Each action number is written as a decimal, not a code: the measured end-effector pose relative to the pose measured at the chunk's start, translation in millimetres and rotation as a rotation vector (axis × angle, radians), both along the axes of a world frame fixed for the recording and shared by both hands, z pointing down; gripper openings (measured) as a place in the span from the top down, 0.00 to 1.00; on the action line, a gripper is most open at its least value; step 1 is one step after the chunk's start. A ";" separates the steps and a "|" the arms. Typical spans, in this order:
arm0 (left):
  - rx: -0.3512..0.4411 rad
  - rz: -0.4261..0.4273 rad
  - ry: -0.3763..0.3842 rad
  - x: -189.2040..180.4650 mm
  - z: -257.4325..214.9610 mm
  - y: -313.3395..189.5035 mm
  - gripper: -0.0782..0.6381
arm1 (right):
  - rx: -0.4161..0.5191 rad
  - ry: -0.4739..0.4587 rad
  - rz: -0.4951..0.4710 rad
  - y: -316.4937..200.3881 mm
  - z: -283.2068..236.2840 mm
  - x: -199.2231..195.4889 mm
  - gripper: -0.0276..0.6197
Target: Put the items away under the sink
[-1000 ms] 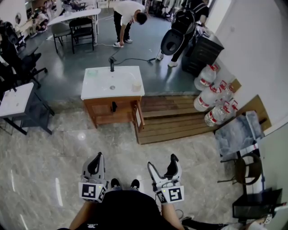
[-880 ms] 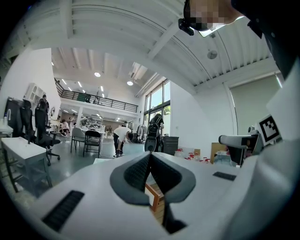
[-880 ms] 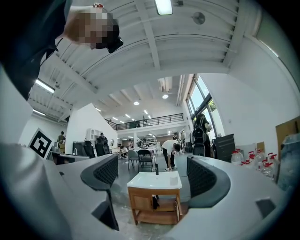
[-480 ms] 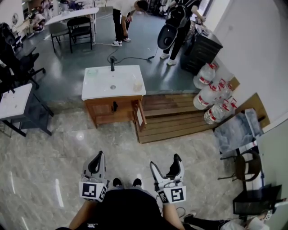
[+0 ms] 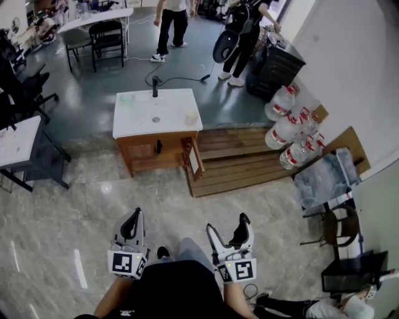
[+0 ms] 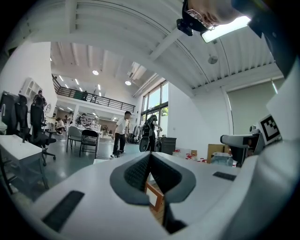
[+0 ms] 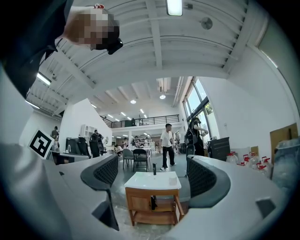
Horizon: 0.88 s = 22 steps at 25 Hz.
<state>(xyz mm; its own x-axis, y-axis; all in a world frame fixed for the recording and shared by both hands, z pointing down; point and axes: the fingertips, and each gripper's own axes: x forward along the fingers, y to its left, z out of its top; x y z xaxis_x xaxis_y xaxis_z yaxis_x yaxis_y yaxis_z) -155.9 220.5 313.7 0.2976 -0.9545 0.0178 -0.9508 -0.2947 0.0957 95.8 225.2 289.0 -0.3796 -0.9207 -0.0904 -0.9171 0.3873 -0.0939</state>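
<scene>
A person stands on a pale marble floor point(image 5: 75, 212), well back from a white sink point(image 5: 156, 112), with tongs in each hand held low and close to the body. The left tongs point(image 5: 133, 216) are pressed together at the tips with nothing between them; the left gripper view shows the dark ribbed pads point(image 6: 140, 171) of these tongs point(image 6: 150, 157) meeting at the front. The right tongs point(image 5: 225, 223) stand wide apart and hold nothing. In the right gripper view the sink point(image 7: 153, 180) and its wooden cabinet point(image 7: 140, 204) appear, far off, in the gap between the jaws of these tongs point(image 7: 152, 171).

The sink sits on the wooden cabinet point(image 5: 143, 152), whose right-hand door point(image 5: 192, 161) hangs open toward the viewer. A black tap point(image 5: 154, 86) rises at the basin's far edge. On the white top rest a pale cup point(image 5: 191, 117) near the right front corner and a pale green item point(image 5: 127, 98) at the far left corner; what that item is cannot be made out. A low wooden platform point(image 5: 240, 159) lies just to the right of the cabinet, with large water bottles point(image 5: 287, 131) stacked against the wall beyond it. Two people point(image 5: 171, 25) stand in the background near chairs point(image 5: 107, 38) and a white table point(image 5: 93, 19).
</scene>
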 end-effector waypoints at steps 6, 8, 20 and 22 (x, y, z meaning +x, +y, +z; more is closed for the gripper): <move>-0.022 -0.007 0.009 -10.4 8.6 -11.4 0.88 | -0.017 0.008 0.005 -13.3 6.6 -5.8 0.26; -0.029 -0.013 0.017 -12.4 11.4 -17.6 0.88 | -0.014 0.008 0.009 -21.6 7.0 -6.6 0.26; -0.049 -0.019 -0.001 13.0 17.9 -99.3 0.88 | -0.021 -0.015 -0.020 -112.7 19.3 8.8 0.26; -0.055 -0.022 -0.010 22.7 17.7 -122.8 0.88 | -0.020 -0.020 -0.023 -135.8 21.2 18.7 0.26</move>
